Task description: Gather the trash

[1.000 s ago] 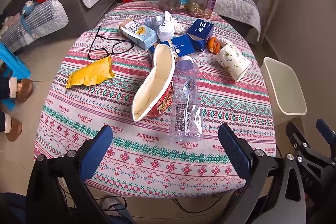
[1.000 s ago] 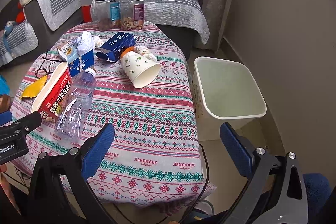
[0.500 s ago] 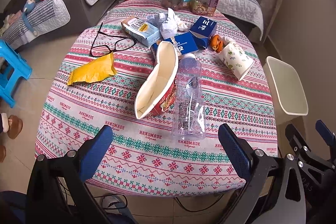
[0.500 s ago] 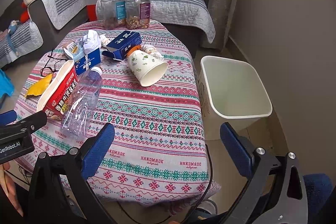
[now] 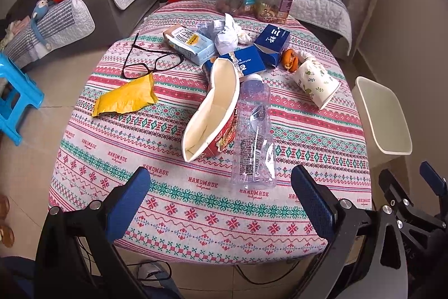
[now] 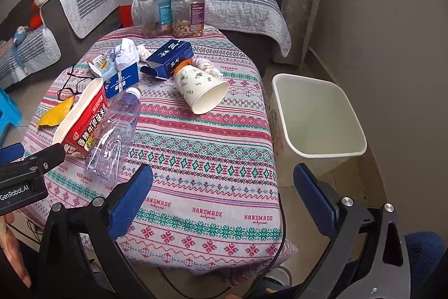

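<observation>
My L tongs [image 5: 218, 201] & R tongs [image 6: 224, 192] both spread, empty, over table [image 6: 201, 187] near edge; bottle [image 5: 253, 136] just ahead, bin [image 6: 316, 116] beside table.

I see a clear plastic bottle [image 5: 253, 136] lying on its side, touching a crushed red noodle cup [image 5: 214, 109]. Behind them lie blue cartons [image 5: 273, 42], crumpled white paper [image 5: 226, 35], a tipped leaf-print paper cup [image 5: 317, 83] and a yellow wrapper [image 5: 126, 100]. A white bin [image 6: 316, 114] stands open beside the table.

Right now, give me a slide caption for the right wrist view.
Open right gripper hovers over tablecloth strewn with trash, white bin alongside.
</observation>
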Motion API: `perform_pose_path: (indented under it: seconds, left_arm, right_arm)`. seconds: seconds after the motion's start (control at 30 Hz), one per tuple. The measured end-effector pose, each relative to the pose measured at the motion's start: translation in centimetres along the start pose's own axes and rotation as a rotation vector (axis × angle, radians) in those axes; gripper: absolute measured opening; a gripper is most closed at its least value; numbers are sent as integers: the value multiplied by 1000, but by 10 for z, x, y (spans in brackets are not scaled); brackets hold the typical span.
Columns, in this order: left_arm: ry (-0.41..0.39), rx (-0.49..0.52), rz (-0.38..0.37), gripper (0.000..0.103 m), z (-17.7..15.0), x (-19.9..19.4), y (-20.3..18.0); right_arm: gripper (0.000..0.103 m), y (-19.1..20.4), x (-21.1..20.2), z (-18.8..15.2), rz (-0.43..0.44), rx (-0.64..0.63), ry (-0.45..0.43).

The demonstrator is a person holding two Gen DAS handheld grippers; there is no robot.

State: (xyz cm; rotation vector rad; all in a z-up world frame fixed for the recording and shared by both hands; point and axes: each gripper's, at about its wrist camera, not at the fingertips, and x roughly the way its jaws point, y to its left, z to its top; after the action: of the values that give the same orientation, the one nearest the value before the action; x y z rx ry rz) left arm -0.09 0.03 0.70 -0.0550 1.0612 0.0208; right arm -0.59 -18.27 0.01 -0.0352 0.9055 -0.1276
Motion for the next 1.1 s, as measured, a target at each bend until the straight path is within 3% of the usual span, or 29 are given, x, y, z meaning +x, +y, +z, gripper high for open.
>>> perform_pose_path:
  seconds: [0.57, 0.7, 0.83, 0.93, 1.03, 1.1]
  left_arm:
    - [1, 0, -15, 97, 7, -1, 11]
    - [-46, -76, 8, 97, 24, -13, 54]
    - [-41, -134, -29, 96, 37, -14, 79]
    - [-29, -73, -70, 95, 43, -8, 63]
    - [2, 55, -55, 94, 49, 11, 32]
    - [27, 99, -45, 87, 53, 27, 20]
  right_arm:
    - [96, 1, -1, 4, 87, -6, 37]
    - [96, -11, -24, 38, 222, 6, -12]
    - [96, -24, -24, 93, 363, 44, 18]
    - [96, -21, -1, 130, 422, 23, 84]
    - [96, -13, 36, 152, 422, -17, 143]
    - [96, -18, 65, 153, 423, 6, 174]
